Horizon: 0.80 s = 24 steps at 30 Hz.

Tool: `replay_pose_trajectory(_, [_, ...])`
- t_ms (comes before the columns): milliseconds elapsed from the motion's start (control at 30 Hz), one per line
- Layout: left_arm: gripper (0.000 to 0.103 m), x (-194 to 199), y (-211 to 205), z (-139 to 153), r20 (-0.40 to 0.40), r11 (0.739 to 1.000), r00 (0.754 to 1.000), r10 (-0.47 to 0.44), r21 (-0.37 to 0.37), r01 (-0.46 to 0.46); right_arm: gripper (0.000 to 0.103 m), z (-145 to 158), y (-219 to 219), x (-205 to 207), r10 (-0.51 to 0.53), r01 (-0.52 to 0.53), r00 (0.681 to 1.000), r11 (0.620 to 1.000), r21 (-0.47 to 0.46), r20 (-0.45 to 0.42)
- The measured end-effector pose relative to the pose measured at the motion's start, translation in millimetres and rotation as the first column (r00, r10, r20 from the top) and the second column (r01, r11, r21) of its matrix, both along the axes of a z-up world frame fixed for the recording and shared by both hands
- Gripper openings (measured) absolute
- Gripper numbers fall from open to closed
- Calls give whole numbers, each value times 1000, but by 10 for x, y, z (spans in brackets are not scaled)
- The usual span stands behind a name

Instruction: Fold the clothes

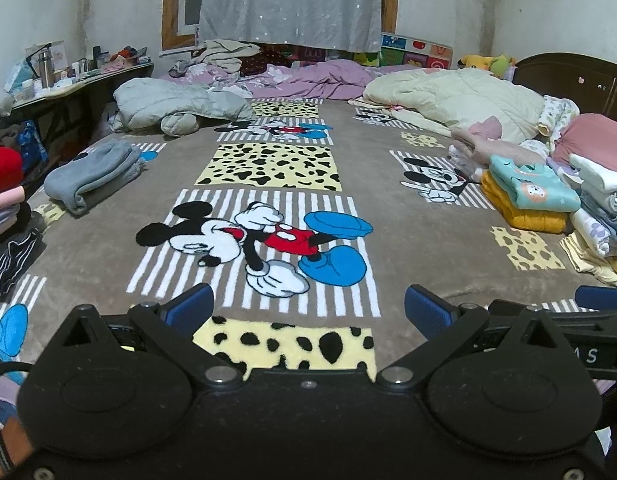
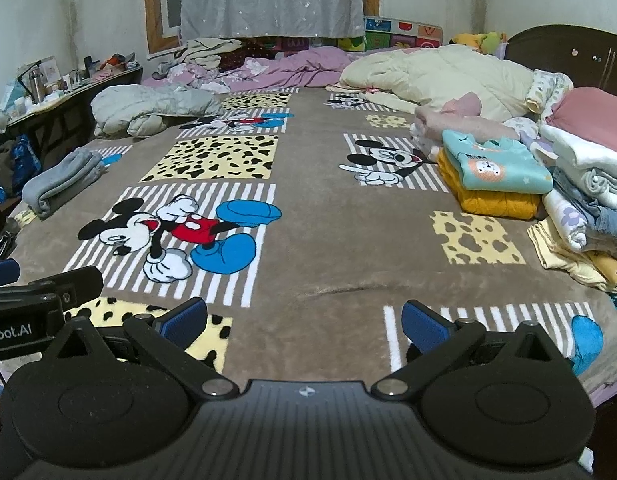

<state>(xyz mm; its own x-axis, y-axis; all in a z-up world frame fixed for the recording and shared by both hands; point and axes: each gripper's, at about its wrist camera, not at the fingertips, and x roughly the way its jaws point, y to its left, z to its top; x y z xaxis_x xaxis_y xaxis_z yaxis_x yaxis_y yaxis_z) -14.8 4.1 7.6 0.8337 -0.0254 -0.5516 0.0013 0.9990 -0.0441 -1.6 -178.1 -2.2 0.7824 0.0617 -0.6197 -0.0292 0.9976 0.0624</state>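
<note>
two grippers, one grey folded garment, one blanket

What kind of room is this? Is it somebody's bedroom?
Most likely a bedroom. A big bed is covered with a cartoon mouse blanket, a rumpled cream quilt lies near the dark headboard, and folded clothes are stacked along one side. A grey curtain hangs at the far wall.

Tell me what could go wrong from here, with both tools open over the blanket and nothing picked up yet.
1. The tall folded stack at the right leans outward; a reach past it with the right tool might topple it.
2. The teal top sits on the mustard garment near that stack, so it could get dragged.
3. The left tool hovers beside the right one; both reaching for the grey sweatshirt might collide.
</note>
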Motion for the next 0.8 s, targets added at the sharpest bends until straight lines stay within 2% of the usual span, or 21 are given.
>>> replay_pose_trajectory(300, [103,-53,-47,74,27,1000,1000,-3,-12,4,103,74,-56,-7,4,-4,1000,1000,26,12])
replay_pose_trajectory(400, [103,-21,-59,74,49,999,999,-13,-41,15,103,62,-107,40,-3,2,1000,999,48,20])
replay_pose_trajectory(600, [103,156,-200,55,114,995,992,-49,-76,58,103,-24,-350,181,-43,34,996,994,108,76])
replay_pose_trajectory(700, [103,351,-339,26,94,990,990,-109,-78,116,103,-98,-524,298,-55,42,993,991,128,100])
replay_pose_trajectory(800, [103,544,-551,-8,76,987,986,-146,-50,150,103,-171,-699,416,-68,50,990,988,148,123])
